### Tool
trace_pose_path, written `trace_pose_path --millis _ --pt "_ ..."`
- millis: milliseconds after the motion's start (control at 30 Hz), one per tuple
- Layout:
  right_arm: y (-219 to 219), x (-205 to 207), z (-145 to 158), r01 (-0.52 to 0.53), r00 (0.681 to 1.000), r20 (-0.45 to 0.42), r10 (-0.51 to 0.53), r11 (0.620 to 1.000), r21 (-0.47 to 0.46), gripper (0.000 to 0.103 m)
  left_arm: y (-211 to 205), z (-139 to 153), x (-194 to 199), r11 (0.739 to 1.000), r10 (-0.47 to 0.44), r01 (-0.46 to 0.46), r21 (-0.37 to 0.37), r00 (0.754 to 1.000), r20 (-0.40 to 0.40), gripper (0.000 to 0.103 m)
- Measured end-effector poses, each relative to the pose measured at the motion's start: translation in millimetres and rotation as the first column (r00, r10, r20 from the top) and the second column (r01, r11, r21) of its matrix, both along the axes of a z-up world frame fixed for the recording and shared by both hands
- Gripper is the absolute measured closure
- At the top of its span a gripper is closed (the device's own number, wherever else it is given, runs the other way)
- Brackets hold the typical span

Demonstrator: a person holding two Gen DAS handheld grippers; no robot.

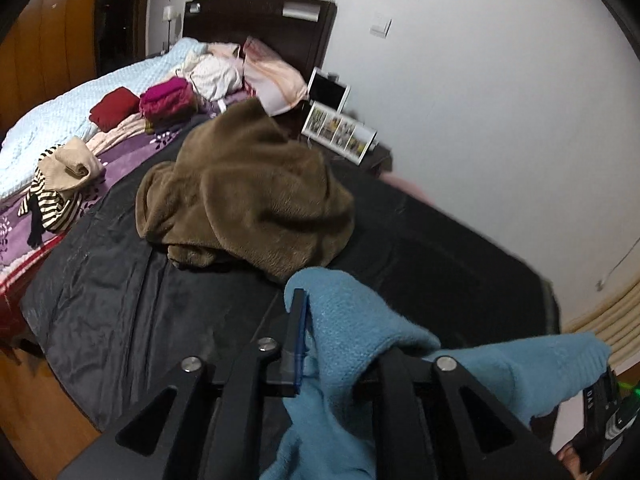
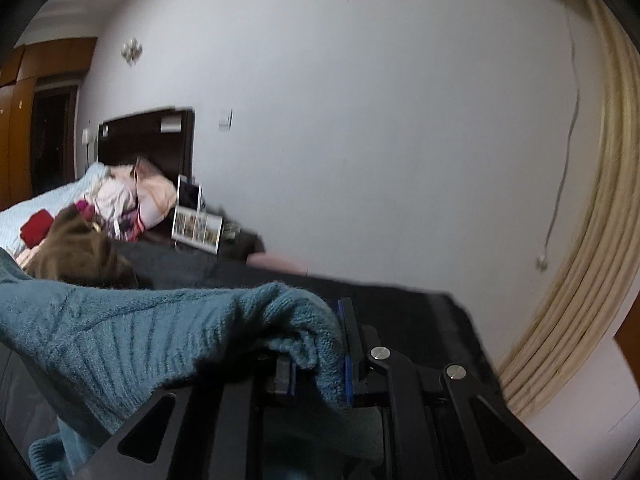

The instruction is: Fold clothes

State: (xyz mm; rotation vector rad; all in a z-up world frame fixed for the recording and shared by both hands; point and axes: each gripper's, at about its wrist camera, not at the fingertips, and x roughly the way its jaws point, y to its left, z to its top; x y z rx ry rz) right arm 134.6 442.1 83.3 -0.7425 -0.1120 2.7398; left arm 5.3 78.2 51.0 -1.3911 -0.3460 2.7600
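Observation:
A blue knitted garment (image 1: 360, 332) hangs between both grippers above the black sheet (image 1: 120, 292) at the foot of the bed. My left gripper (image 1: 320, 344) is shut on one part of it; cloth drapes over and hides the right finger. My right gripper (image 2: 320, 360) is shut on another part of the blue garment (image 2: 140, 328), which stretches away to the left. The right gripper also shows at the lower right of the left wrist view (image 1: 600, 416), holding the cloth's far end. A brown fleece garment (image 1: 248, 192) lies crumpled on the black sheet beyond.
Folded red (image 1: 114, 106) and magenta (image 1: 168, 98) clothes, a striped garment (image 1: 60, 184) and a pile of pale clothes (image 1: 224, 68) lie further up the bed. A photo frame (image 1: 340, 132) stands on the nightstand by the dark headboard (image 1: 260, 20). White wall and beige curtain (image 2: 580, 280) to the right.

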Motion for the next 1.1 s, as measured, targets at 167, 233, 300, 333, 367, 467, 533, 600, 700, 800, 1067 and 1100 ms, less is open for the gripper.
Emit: trace_pose_path --millis 167,233,300,333,367,467,533,600,700,800,1067,1100 --pt "13 -46 -32 -0.011 0.990 0.136 0.019 0.998 -0.062 0.082 6 -36 -48 0.996 -0.027 0.037 -0.083 0.992 0.122 0.036" --pt "15 -58 -49 0.000 0.981 0.193 0.018 0.996 -0.094 0.078 11 -46 -57 0.991 -0.044 0.061 -0.119 0.989 0.138 0.034" --pt "19 -68 -63 0.016 0.973 0.231 0.013 0.992 -0.124 0.060 17 -57 -64 0.980 -0.062 0.089 -0.180 0.986 0.152 0.033" --pt "20 -70 -68 0.028 0.972 0.237 0.003 0.991 -0.131 0.050 19 -61 -67 0.974 -0.068 0.100 -0.205 0.985 0.159 0.030" --pt "21 -72 -72 0.040 0.970 0.242 -0.006 0.990 -0.137 0.032 21 -66 -71 0.969 -0.073 0.109 -0.223 0.983 0.166 0.029" --pt "24 -76 -84 0.069 0.966 0.259 -0.028 0.986 -0.149 0.025 17 -75 -82 0.975 -0.081 0.118 -0.189 0.978 0.191 0.025" --pt "28 -72 -89 0.076 0.963 0.269 -0.029 0.983 -0.167 0.025 16 -78 -87 0.974 -0.083 0.120 -0.190 0.978 0.192 0.025" --pt "32 -64 -94 0.082 0.960 0.279 -0.019 0.973 -0.218 0.025 17 -76 -88 0.972 -0.091 0.127 -0.198 0.979 0.182 0.025" --pt "34 -57 -105 0.067 0.954 0.297 0.032 0.946 -0.316 0.025 23 -71 -89 0.961 -0.121 0.154 -0.229 0.981 0.152 0.025" --pt "21 -52 -124 0.029 0.936 0.336 0.103 0.929 -0.368 0.025 28 -66 -89 0.951 -0.142 0.173 -0.258 0.980 0.136 0.025" --pt "-44 -67 -168 -0.134 0.857 0.421 0.298 0.917 -0.376 0.025 19 -52 -98 0.971 -0.149 0.171 -0.166 0.980 0.133 0.025" --pt "-49 -72 -172 -0.142 0.848 0.432 0.305 0.919 -0.369 0.025 18 -50 -98 0.970 -0.153 0.173 -0.171 0.980 0.128 0.025"
